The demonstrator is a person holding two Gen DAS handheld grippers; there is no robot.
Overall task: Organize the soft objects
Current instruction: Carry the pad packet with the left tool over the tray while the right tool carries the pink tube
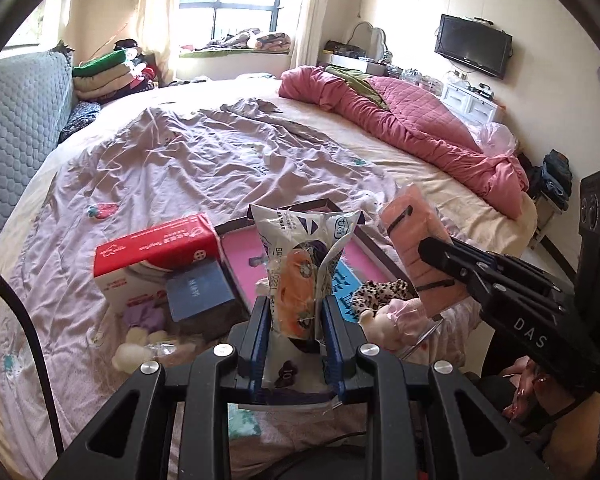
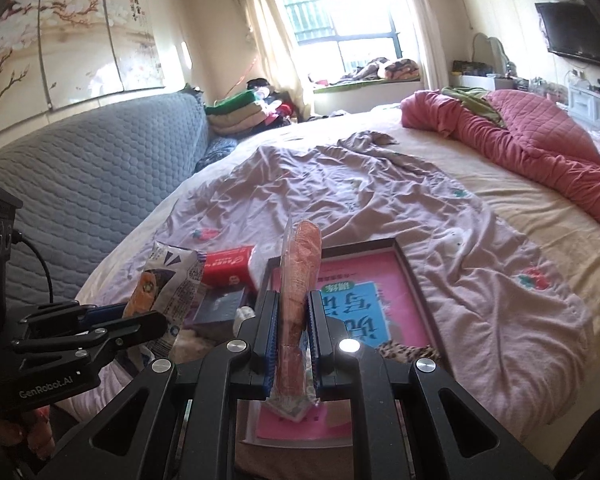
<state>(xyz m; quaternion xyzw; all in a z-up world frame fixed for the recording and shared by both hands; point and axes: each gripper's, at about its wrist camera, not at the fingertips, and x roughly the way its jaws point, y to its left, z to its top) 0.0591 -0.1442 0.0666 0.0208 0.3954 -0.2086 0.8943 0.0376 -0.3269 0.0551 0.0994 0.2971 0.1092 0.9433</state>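
My left gripper (image 1: 296, 314) is shut on a white and navy plastic packet (image 1: 300, 236) with an orange soft item inside, held upright above the bed. To its right, my right gripper (image 1: 428, 252) is shut on a salmon-pink soft item in clear wrap (image 1: 412, 224). In the right wrist view that pink wrapped item (image 2: 306, 252) stands edge-on between the right gripper (image 2: 294, 304) pads. At lower left, the left gripper (image 2: 144, 314) holds the white packet (image 2: 172, 276). Below both lies a dark-framed pink tray (image 2: 415, 280).
A red tissue box (image 1: 156, 248), a blue-grey box (image 1: 200, 292), cream plush toys (image 1: 136, 348) and a leopard-print scrunchie (image 1: 380, 292) crowd the tray (image 1: 240, 256). A lilac sheet (image 1: 180, 160) covers the bed. A pink quilt (image 1: 400, 120) lies far right, a grey headboard (image 1: 16, 120) left.
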